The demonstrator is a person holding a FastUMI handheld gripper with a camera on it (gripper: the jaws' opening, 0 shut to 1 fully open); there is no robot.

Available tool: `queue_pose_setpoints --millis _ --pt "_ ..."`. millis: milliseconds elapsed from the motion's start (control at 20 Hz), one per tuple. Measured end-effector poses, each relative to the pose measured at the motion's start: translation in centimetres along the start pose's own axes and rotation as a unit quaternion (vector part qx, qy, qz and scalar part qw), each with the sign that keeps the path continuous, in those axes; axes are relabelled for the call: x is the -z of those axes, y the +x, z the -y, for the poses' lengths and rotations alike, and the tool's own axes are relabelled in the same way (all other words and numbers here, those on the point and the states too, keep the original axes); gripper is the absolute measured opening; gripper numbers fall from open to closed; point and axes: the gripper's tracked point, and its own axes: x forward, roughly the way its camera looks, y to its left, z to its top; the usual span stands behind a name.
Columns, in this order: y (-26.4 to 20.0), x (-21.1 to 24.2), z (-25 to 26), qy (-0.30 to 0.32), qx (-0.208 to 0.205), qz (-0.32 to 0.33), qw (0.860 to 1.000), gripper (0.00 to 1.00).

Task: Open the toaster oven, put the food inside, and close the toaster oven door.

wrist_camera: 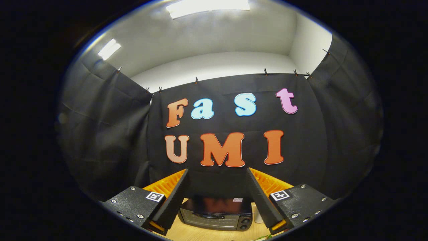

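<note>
A black toaster oven (pixel 215 212) stands on a wooden table, seen low between and beyond my fingers. Its glass door is shut, the handle bar running across the top of the door, and two knobs sit at its right end. My gripper (pixel 217 194) is held high and well back from the oven, open, with nothing between the fingers. A small bit of green (pixel 264 237) lies on the table near the right finger; I cannot tell what it is.
The wooden table (pixel 207 234) runs under the oven toward me. A pale object (pixel 258 216) stands just right of the oven, partly hidden by the right finger. Black cloth walls close the booth behind and on both sides.
</note>
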Motion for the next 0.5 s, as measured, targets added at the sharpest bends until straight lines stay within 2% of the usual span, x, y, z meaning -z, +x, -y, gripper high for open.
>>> queue_pose_setpoints --millis 500 --pt "4.3 8.0 -1.9 -0.002 0.000 -0.056 0.998 0.99"
